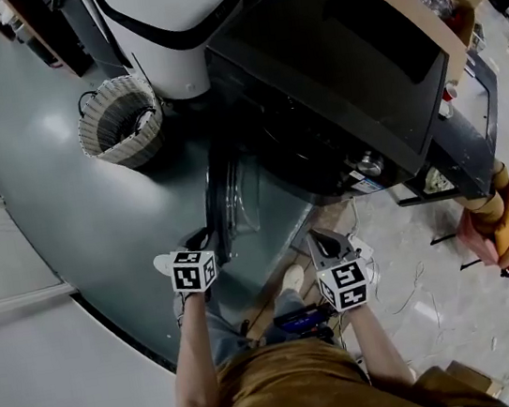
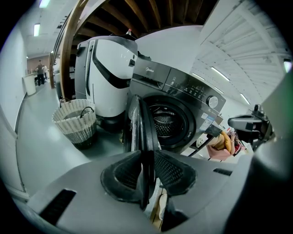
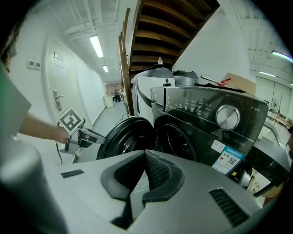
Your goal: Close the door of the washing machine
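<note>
left claw (image 2: pixel 146 160) looks clamped on the edge of the door (image 2: pixel 138 121), which hangs wide open off the front of the washing machine (image 2: pixel 187 98). right claw (image 3: pixel 144 157) is pinched together on nothing, aimed at the drum. i'd swing the door round its hinge in 1 smooth arc, not shove it straight, then press till the latch catches. count: 2 claws, 1 door, 1 washing machine, 1 wicker basket (image 2: pixel 74 122).

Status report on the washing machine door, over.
Left gripper clamped on the edge of the door; right gripper shut, empty. Door open, standing wide of the drum. Wicker basket on its outer side, outside the closing path.
</note>
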The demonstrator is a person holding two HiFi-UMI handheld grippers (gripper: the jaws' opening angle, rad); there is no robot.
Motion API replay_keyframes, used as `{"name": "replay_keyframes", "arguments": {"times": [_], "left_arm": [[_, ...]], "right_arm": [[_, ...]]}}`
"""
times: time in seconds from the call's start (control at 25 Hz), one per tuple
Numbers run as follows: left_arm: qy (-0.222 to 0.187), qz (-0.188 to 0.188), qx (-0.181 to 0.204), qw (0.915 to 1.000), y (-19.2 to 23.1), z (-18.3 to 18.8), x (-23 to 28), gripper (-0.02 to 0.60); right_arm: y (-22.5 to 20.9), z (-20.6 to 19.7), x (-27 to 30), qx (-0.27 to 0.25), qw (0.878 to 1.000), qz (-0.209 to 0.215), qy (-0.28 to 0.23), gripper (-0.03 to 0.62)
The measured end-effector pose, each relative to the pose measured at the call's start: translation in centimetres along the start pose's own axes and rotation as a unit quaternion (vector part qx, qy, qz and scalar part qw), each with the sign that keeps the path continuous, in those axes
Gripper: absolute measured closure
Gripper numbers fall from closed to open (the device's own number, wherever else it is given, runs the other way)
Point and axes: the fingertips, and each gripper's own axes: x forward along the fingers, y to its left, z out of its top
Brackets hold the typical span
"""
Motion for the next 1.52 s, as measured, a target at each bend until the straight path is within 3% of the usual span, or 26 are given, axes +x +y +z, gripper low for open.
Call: {"name": "replay_keyframes", "arguments": {"times": [1.04,1.52], "left_arm": [[0.029,-0.077,0.029,0.9962,-9.1,0.8,3.6,0.483],[0.030,-0.091,0.035,0.9948,-11.6,1.6,5.0,0.479]], "right_arm": [[-5.3,-2.7,-4.3,0.048,0.997,-0.061,-0.007,0.582],[-7.4,-4.2,-6.2,0.054,0.995,-0.083,0.000,0.582]]}}
